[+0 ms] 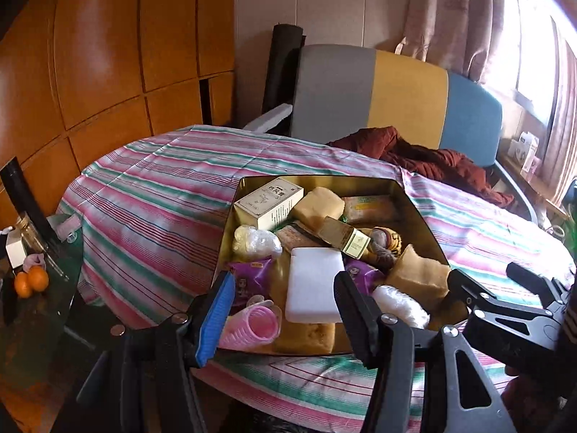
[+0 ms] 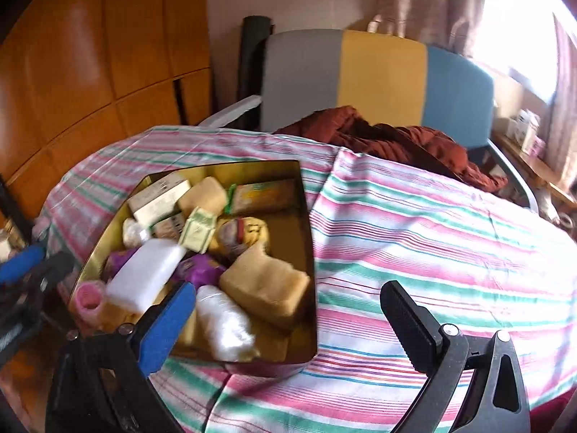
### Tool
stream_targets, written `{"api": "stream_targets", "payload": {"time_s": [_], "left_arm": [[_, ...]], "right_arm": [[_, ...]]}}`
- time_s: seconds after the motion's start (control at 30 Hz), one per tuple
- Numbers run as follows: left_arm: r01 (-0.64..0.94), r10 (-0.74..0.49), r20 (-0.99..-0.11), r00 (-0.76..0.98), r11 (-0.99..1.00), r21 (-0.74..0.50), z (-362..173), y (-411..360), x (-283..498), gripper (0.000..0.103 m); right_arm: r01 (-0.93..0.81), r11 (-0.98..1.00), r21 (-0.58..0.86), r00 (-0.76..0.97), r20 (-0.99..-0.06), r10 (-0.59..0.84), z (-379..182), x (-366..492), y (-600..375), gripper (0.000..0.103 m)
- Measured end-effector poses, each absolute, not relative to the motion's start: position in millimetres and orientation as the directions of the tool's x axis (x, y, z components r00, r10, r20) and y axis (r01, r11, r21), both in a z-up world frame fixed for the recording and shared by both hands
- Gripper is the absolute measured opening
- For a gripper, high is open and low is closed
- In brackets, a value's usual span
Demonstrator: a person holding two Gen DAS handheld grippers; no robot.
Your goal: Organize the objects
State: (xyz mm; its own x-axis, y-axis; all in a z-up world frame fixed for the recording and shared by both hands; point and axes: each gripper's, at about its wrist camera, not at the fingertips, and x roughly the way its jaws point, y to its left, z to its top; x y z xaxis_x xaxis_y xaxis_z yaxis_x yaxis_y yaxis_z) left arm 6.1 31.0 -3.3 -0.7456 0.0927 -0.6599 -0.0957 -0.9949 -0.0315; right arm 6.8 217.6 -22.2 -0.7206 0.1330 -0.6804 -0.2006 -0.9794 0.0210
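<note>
A gold metal tin (image 1: 414, 202) (image 2: 308, 231) sits on a striped tablecloth (image 1: 151, 187) (image 2: 432, 223), filled with several items: a white foam block (image 1: 313, 285) (image 2: 144, 274), a pink hair roller (image 1: 252, 324) (image 2: 88, 297), yellow sponges (image 1: 418, 278) (image 2: 263, 285), a cream box (image 1: 268, 202) (image 2: 158, 195), purple packets (image 1: 249, 278) and a clear plastic roll (image 1: 400, 305) (image 2: 223, 321). My left gripper (image 1: 285, 310) is open and empty over the tin's near edge. My right gripper (image 2: 292, 324) is open and empty at the tin's near right corner; it also shows in the left wrist view (image 1: 505, 288).
A grey, yellow and blue chair (image 1: 396, 90) (image 2: 378, 75) stands behind the table with a dark red cloth (image 1: 425, 158) (image 2: 396, 140) on it. Two oranges (image 1: 30, 281) and a dark bottle (image 1: 25, 198) sit on a glass side table at left. Wooden cabinets (image 1: 108, 54) line the left wall.
</note>
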Motion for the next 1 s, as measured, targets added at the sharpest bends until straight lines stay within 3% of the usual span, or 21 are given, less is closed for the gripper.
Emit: {"api": "stream_targets", "payload": {"time_s": [1.0], "left_arm": [[-0.069,0.098,-0.674,-0.732,-0.995,-0.071,-11.7,25.4,-0.8,0.058]], "right_arm": [[-0.146,-0.989,-0.002,-0.719,-0.687,0.107,-27.9,-7.4,203.5,0.103]]}}
